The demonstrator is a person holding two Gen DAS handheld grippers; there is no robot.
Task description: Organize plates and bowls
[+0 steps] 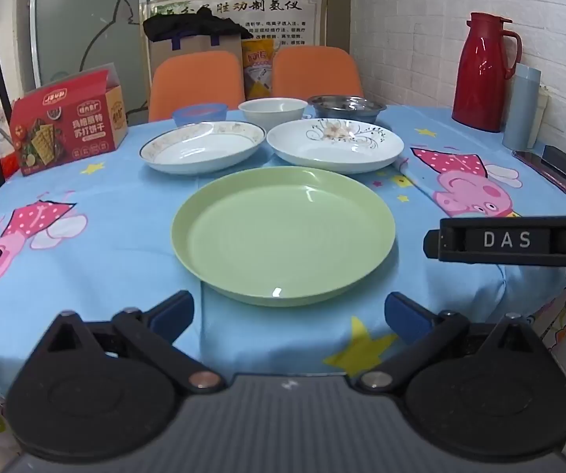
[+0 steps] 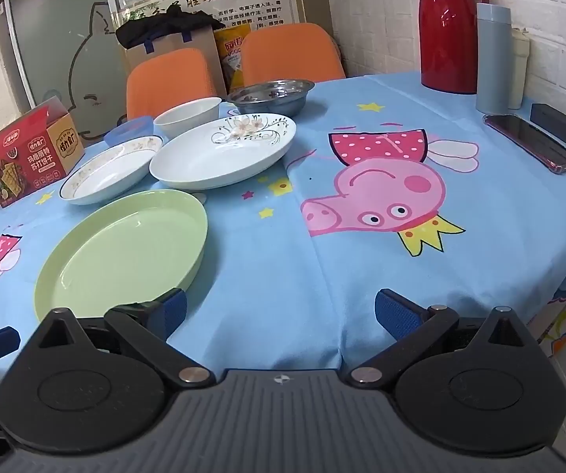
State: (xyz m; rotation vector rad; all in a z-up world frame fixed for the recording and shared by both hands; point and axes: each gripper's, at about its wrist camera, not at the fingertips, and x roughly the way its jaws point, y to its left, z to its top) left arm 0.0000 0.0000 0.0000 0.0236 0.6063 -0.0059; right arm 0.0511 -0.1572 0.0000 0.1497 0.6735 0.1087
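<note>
A green plate [image 1: 283,234] [image 2: 121,250] lies near the table's front edge. Behind it lie a gold-rimmed white plate [image 1: 203,147] [image 2: 111,168] on the left and a flower-patterned white plate [image 1: 335,145] [image 2: 224,150] on the right. Farther back stand a blue bowl [image 1: 199,113] [image 2: 127,131], a white bowl [image 1: 272,112] [image 2: 187,117] and a steel bowl [image 1: 346,107] [image 2: 271,96]. My left gripper [image 1: 289,315] is open and empty, just in front of the green plate. My right gripper [image 2: 279,313] is open and empty, right of the green plate; its body [image 1: 511,240] shows in the left wrist view.
A red biscuit box [image 1: 68,120] [image 2: 30,149] stands at the left. A red thermos [image 1: 484,73] [image 2: 446,27], a grey-blue cup [image 1: 521,108] [image 2: 494,57], a phone [image 1: 547,173] [image 2: 533,142] and a dark case [image 2: 565,132] sit at the right. Two orange chairs [image 1: 196,82] stand behind the table.
</note>
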